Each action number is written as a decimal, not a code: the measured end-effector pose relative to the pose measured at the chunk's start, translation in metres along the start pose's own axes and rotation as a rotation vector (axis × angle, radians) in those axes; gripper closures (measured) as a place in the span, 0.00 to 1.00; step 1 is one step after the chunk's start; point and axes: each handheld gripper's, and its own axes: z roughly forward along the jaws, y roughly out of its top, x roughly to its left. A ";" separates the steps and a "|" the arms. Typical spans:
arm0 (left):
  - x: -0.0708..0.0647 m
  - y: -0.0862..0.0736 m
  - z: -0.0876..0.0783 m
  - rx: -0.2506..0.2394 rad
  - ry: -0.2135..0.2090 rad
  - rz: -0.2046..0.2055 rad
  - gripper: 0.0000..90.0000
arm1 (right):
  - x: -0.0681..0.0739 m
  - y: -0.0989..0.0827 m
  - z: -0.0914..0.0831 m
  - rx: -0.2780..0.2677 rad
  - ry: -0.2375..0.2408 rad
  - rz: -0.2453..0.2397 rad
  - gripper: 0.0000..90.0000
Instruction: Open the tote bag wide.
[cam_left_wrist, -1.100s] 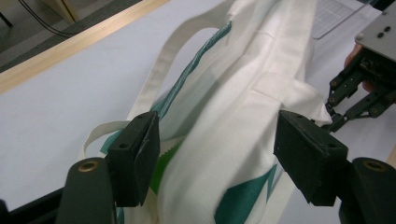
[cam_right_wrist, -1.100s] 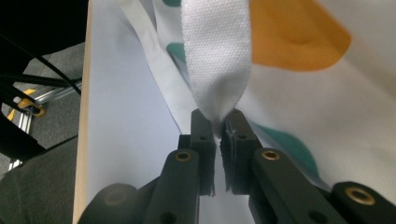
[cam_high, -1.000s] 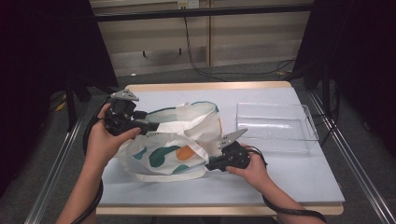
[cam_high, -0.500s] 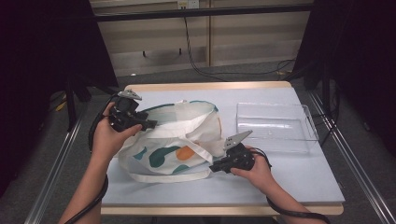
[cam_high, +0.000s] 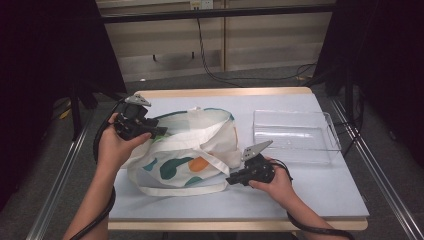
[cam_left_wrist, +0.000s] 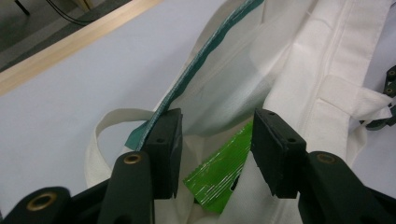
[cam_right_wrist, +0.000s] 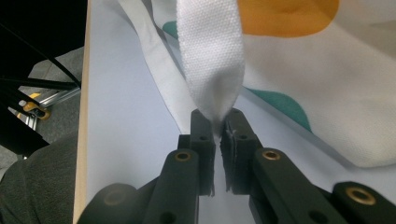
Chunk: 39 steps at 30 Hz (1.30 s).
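Gripping with my right gripper (cam_right_wrist: 217, 128), I have its jaws clamped tight on the white strap (cam_right_wrist: 212, 51) of the tote bag (cam_high: 190, 150), which lies slumped on the blue table (cam_high: 320, 190) between my two hands, just left of the clear tray (cam_high: 295, 135). My left gripper (cam_left_wrist: 215, 144) sits at the bag's mouth with its jaws part-way apart; they have just been closing, and between them I see the teal-edged rim (cam_left_wrist: 205, 60), loose cloth and a green packet (cam_left_wrist: 219, 170) poking up from inside. From the left gripper view I can't tell whether the pads press on anything yet, so I take them as not holding. I judge the main risk is at that left side: if I close here I may pinch the packet along with the cloth, or catch only a fold of lining instead of the rim, and the mouth won't open cleanly. Pulling the strap with my right hand before the left has a firm hold would likely drag the whole bag across the table and toward the tray rather than spreading it. The strap is also caught only near the jaw tips, so a sharp tug could slip it free.
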 end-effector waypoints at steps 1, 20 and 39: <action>0.000 0.000 0.000 0.000 0.000 0.000 0.58 | 0.000 0.000 0.000 0.000 0.001 0.003 0.93; 0.022 -0.006 0.004 -0.003 0.022 0.013 0.63 | -0.001 -0.008 -0.005 0.016 0.010 -0.001 0.93; 0.029 -0.003 0.016 0.020 0.018 -0.050 0.92 | 0.000 -0.019 -0.009 0.020 0.005 -0.006 0.94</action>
